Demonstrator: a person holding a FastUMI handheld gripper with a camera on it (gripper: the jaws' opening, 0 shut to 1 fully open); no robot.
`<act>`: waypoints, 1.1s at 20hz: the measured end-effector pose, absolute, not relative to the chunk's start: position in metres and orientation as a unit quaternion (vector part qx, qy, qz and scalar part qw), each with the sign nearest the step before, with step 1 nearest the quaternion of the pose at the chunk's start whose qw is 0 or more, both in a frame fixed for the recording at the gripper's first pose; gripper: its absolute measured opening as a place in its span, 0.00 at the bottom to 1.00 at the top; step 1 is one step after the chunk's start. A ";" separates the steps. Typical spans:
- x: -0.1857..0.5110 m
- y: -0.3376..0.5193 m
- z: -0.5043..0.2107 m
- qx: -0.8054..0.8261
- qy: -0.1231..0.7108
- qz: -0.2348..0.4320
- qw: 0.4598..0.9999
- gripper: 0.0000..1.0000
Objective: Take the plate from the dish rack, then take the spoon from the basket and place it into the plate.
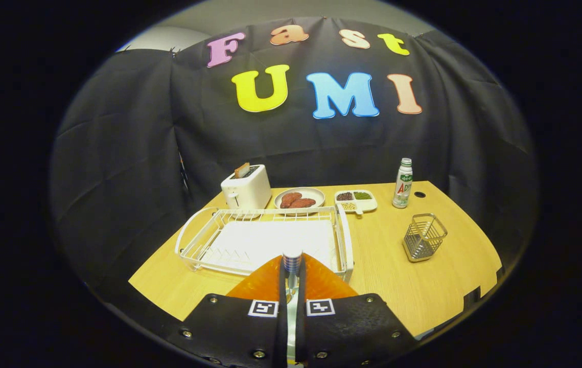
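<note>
The spoon (292, 266) stands pinched between the closed fingers of the gripper (291, 306), its ridged metal handle end rising just ahead of the fingertips; the bowl end is hidden below. Directly behind and beneath it lies an orange plate (265, 283), on the wooden table (388, 276) just in front of the white wire dish rack (265, 237), whose tray holds no dishes. To the right, well apart from the rack, sits the wire basket (424, 236), with no utensil visible inside it. Judging from this, the plate is out of the rack and the spoon is out of the basket, so the step in hand is the last one: setting the spoon into the plate. The next move appears to call for lowering the spoon until it rests on the plate's surface, then parting the fingers so it does not roll off the rim. Beyond the rack stand a white toaster (246, 188) with a slice in it, a dish of sausages (299, 198), a divided snack tray (355, 200) and a small bottle (402, 183).
</note>
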State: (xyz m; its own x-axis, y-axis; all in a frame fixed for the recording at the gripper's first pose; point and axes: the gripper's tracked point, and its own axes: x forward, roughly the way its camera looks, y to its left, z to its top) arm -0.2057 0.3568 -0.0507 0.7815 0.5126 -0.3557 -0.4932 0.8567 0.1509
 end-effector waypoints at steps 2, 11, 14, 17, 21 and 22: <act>-0.210 0.359 -0.065 0.028 0.202 0.276 0.939 0.06; -0.212 0.345 -0.094 0.046 0.223 0.271 0.935 0.15; -0.204 0.340 -0.088 0.061 0.216 0.259 0.940 0.17; -0.199 0.335 -0.086 0.060 0.215 0.251 0.942 0.17; -0.190 0.329 -0.073 0.066 0.202 0.240 0.947 0.17; -0.186 0.328 -0.069 0.067 0.198 0.236 0.949 0.17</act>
State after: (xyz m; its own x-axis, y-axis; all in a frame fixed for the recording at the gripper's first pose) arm -0.1861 0.3278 -0.0690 0.8101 0.4746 -0.3443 -0.4213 0.8795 0.2211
